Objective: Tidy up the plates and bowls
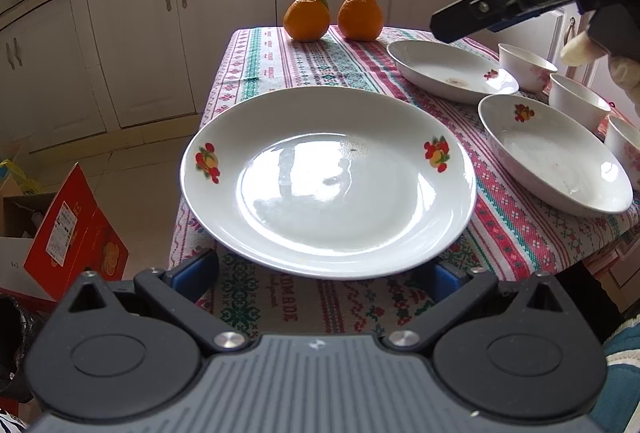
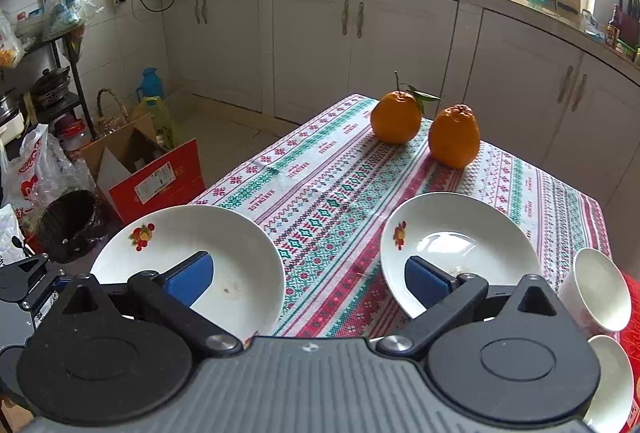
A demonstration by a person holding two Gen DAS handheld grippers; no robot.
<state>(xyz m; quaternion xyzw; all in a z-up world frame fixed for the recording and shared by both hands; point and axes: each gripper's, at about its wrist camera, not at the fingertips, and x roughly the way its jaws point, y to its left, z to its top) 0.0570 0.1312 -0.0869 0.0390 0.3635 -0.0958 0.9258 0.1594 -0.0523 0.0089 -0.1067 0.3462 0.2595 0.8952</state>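
Observation:
A large white plate with fruit decals lies at the near left corner of the patterned table. My left gripper is open, its blue-padded fingers partly hidden under the plate's near rim. Two more white plates lie to the right, with three small floral bowls beyond them. My right gripper is open and empty, hovering above two plates; it shows at upper right in the left wrist view. Two bowls sit at the right edge.
Two oranges stand at the table's far end, also in the right wrist view. A red carton and boxes sit on the floor left of the table. Kitchen cabinets line the far wall.

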